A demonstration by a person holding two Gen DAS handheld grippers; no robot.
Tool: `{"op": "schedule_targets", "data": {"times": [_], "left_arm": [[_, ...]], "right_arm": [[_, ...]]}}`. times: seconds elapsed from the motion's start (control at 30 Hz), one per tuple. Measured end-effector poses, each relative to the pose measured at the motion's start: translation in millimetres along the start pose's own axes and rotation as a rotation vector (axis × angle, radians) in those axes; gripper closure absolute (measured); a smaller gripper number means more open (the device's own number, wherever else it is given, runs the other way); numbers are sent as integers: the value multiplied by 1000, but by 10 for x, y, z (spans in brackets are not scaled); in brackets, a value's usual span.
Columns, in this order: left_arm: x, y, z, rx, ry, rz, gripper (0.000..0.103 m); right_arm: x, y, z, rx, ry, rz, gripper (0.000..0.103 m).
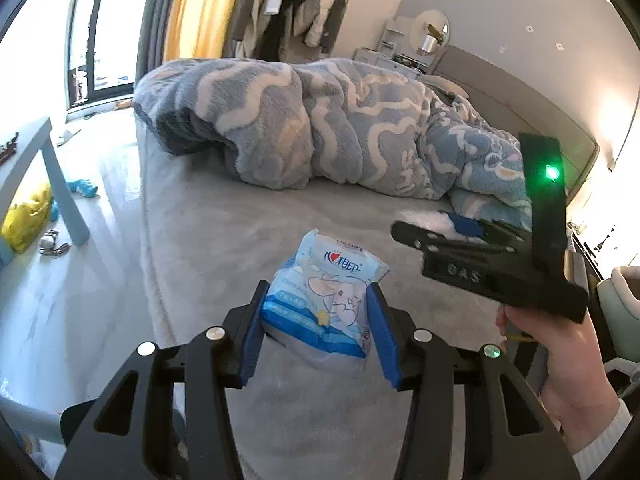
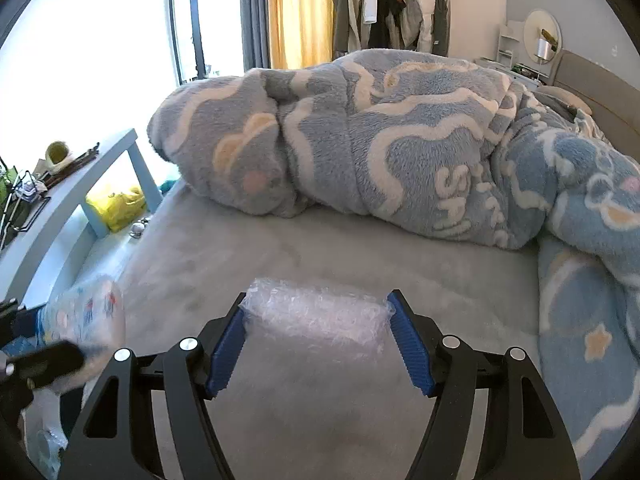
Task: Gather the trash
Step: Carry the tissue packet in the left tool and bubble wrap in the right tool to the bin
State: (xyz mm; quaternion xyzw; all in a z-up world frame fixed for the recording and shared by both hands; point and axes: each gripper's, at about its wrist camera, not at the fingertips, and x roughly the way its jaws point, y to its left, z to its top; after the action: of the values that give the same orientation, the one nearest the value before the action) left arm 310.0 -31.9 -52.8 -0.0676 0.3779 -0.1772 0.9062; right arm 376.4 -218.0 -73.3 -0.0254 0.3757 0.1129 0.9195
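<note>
Over the grey bed (image 1: 240, 216): left gripper (image 1: 316, 312) clamps crumpled blue-white tissue pack (image 1: 324, 300) (cartoon print); right gripper (image 2: 316, 320) pinches clear bubble wrap (image 2: 316, 316).

Bedroom around a grey bed

A rumpled blue-and-white fleece blanket (image 2: 400, 140) lies heaped across the bed (image 2: 320, 248); left of the bed stands a pale blue table (image 2: 120, 152) with a yellow bag (image 2: 116, 204) beneath it; coats (image 2: 384, 4) hang behind the bed.

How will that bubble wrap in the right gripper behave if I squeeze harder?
The bubble wrap looks soft and airy, so it will probably compress rather than resist. It bulges between the right gripper's pads, so it is likely light and floppy. Its clear plastic may slip, though the ribbed pads should help.
</note>
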Motion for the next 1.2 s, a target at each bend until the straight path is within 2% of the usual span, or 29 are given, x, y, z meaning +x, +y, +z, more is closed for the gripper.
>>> {"op": "schedule_targets", "data": {"times": [0.3, 0.53, 0.73, 0.97, 1.2], "left_arm": [[-301, 105, -184, 0, -5, 84, 52], [-530, 308, -337, 0, -5, 143, 52], [-725, 657, -461, -43, 7, 196, 52], [-840, 991, -661, -83, 54, 235, 52], [-781, 1294, -961, -88, 162, 262, 52]], "right_arm": [[-257, 181, -169, -12, -22, 65, 33], [-403, 582, -279, -49, -22, 135, 33], [-464, 964, -351, -114, -19, 174, 33], [-498, 1261, -354, -118, -25, 212, 33], [-503, 1664, -340, -131, -28, 263, 33]]}}
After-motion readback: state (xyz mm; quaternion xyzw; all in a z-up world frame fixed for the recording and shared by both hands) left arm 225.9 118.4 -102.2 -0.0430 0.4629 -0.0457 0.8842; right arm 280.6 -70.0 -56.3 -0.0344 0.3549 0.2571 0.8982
